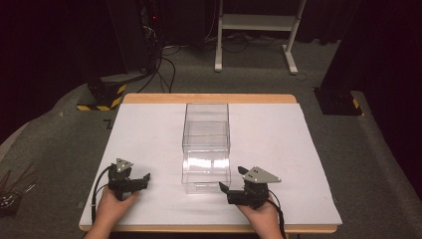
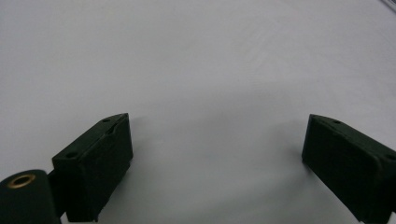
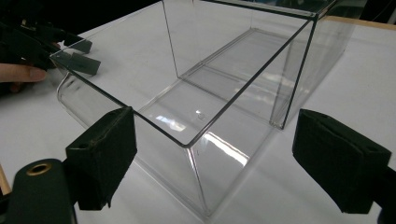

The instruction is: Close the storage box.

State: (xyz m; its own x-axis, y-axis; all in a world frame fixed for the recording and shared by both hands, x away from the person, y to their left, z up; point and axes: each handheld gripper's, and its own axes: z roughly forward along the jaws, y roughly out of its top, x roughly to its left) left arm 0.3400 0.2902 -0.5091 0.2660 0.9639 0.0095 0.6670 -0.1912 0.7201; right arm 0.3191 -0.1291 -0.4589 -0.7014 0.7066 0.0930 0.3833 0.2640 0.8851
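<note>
A clear plastic box (image 1: 206, 144) stands in the middle of the white table top (image 1: 278, 149), its long side running away from me. Its near half (image 3: 187, 107) is lower and open on top, like a drawer drawn out of the taller far half. My left gripper (image 1: 142, 181) rests on the table left of the box's near end, open, with bare white surface between its jaws (image 2: 217, 121). My right gripper (image 1: 231, 178) sits at the box's near right corner, open, its jaws either side of that corner (image 3: 215, 116) without touching it. The left gripper (image 3: 70, 51) and a fingertip show beyond the box.
The table's wooden edge (image 1: 209, 98) runs along the back and front. Beyond it on the grey carpet stand a white frame (image 1: 259, 30), black bases with yellow-black tape (image 1: 102, 94) and another black base (image 1: 338, 102). Cables (image 1: 12, 191) lie at far left.
</note>
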